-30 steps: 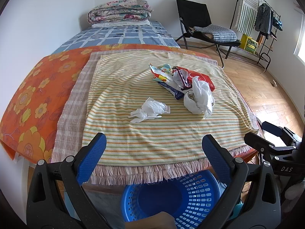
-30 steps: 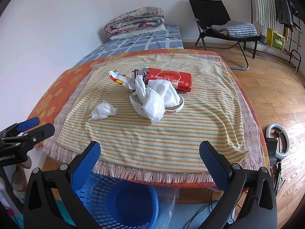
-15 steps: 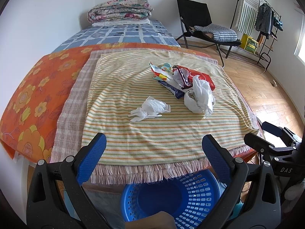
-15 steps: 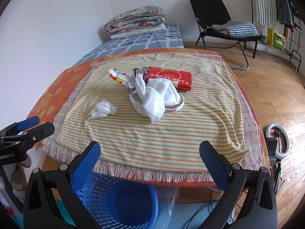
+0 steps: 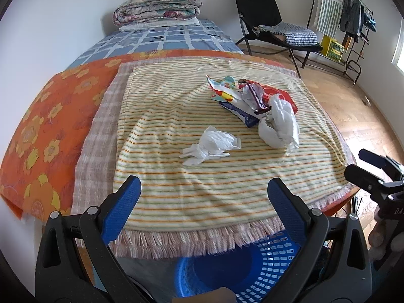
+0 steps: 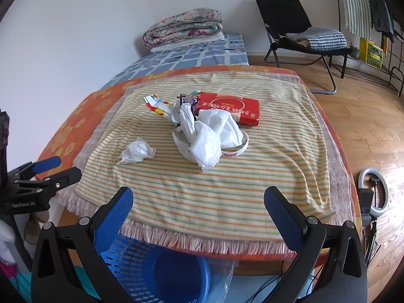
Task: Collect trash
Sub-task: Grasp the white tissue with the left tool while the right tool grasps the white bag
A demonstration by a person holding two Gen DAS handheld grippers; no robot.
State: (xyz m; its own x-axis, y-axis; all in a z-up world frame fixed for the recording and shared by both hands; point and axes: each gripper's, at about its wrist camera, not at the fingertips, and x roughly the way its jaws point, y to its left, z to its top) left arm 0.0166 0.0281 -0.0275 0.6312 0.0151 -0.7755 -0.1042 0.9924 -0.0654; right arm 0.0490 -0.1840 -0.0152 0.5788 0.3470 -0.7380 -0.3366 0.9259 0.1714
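Trash lies on a striped cloth [image 5: 176, 116] [image 6: 252, 176]: a crumpled white tissue [image 5: 212, 145] [image 6: 137, 150], a white plastic bag [image 5: 280, 126] [image 6: 209, 136], colourful wrappers [image 5: 226, 92] [image 6: 157, 104] and a red box [image 5: 281, 94] [image 6: 229, 106]. A blue basket [image 5: 252, 265] [image 6: 161, 270] stands on the floor under the table's near edge. My left gripper [image 5: 204, 197] hangs open above the cloth's front fringe, short of the tissue. My right gripper [image 6: 198, 209] is open too, over the near edge, empty.
An orange flowered cloth [image 5: 45, 131] covers the table's left side. Behind it a blue checked bed [image 5: 161, 40] carries a folded quilt [image 5: 156, 7]. A black folding chair [image 6: 300, 38] and a clothes rack [image 5: 348, 20] stand at the back right; a ring light [image 6: 373, 192] is on the wooden floor.
Both grippers have edged slightly forward toward the table; the trash has not moved and both stay open.
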